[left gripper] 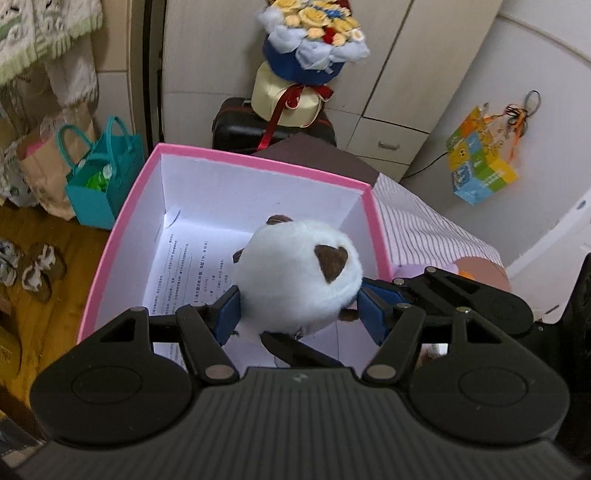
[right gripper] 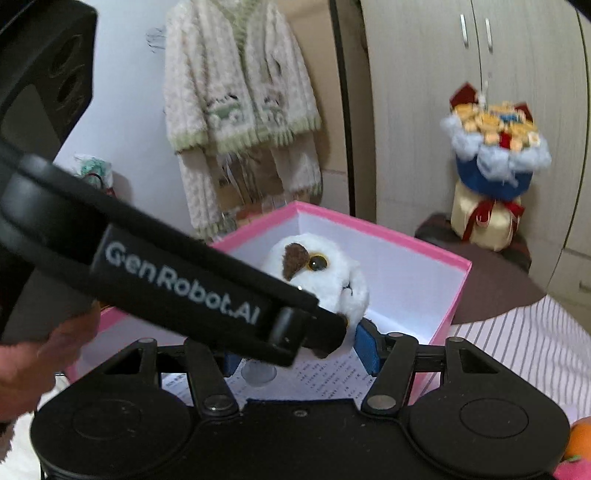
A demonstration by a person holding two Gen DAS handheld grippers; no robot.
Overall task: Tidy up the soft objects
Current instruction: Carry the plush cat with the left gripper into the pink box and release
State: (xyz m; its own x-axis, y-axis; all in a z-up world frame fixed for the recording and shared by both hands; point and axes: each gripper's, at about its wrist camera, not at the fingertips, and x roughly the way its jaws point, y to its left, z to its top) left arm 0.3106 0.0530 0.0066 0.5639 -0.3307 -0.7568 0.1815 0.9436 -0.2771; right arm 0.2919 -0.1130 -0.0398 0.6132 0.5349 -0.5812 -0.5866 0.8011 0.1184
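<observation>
A white plush toy [left gripper: 295,273] with brown patches hangs over the open pink box [left gripper: 258,162], whose floor is lined with printed paper [left gripper: 184,269]. My left gripper [left gripper: 299,306] is shut on the toy, its blue pads pressing both sides. In the right wrist view the toy [right gripper: 325,273] faces right above the box [right gripper: 388,229]. The left gripper's black finger [right gripper: 303,328] crosses in front of it. My right gripper [right gripper: 299,350] brackets the toy's lower body. Its right pad touches the fur and its left pad is mostly hidden.
A bouquet [left gripper: 314,33] stands on a black suitcase [left gripper: 236,125] behind the box. A teal bag [left gripper: 99,177] and slippers [left gripper: 33,269] are on the wooden floor at left. Striped bedding [left gripper: 424,229] lies to the right. A cardigan [right gripper: 236,92] hangs on the wall. A hand [right gripper: 37,362] shows at left.
</observation>
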